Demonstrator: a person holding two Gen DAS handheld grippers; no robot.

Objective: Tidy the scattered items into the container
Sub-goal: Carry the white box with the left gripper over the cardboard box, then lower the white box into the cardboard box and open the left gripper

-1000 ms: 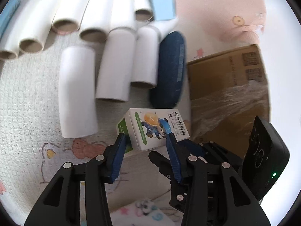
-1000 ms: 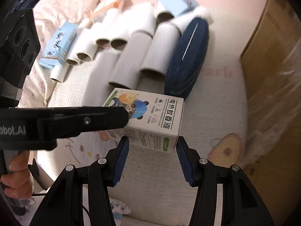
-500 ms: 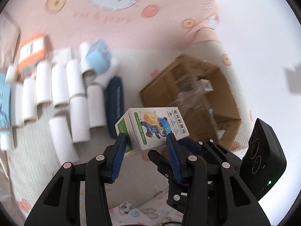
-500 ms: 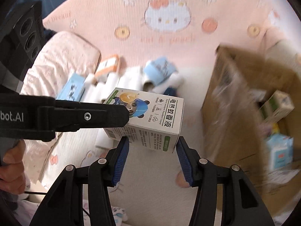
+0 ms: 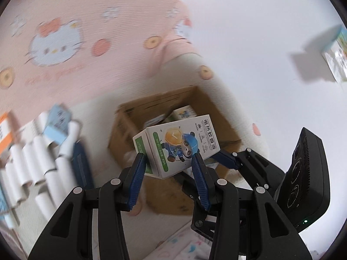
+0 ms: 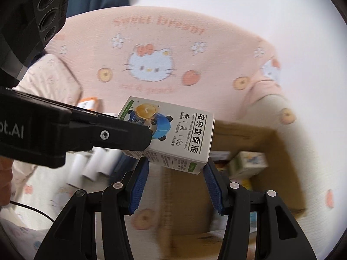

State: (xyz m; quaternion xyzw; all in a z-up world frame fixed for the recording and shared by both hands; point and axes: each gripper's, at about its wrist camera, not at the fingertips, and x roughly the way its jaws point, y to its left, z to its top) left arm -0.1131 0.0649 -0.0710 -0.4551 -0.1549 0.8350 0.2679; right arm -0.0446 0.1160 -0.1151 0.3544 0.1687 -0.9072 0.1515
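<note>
We grip one panda-printed box (image 5: 175, 147) with two grippers, left (image 5: 168, 166) and right (image 6: 176, 169), each clamped on it, above one cardboard carton (image 5: 130, 134).

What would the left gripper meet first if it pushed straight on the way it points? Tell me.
Likely the open cardboard box. The left gripper, clamped on the white carton, points down at it, though depth is unclear.

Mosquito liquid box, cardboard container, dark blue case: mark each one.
Mosquito liquid box (image 5: 184, 143), left wrist view, on its panda-printed face.
Cardboard container (image 5: 121, 138), left wrist view, on its near outer wall.
Dark blue case (image 5: 81, 164), left wrist view, on its long upper side.
</note>
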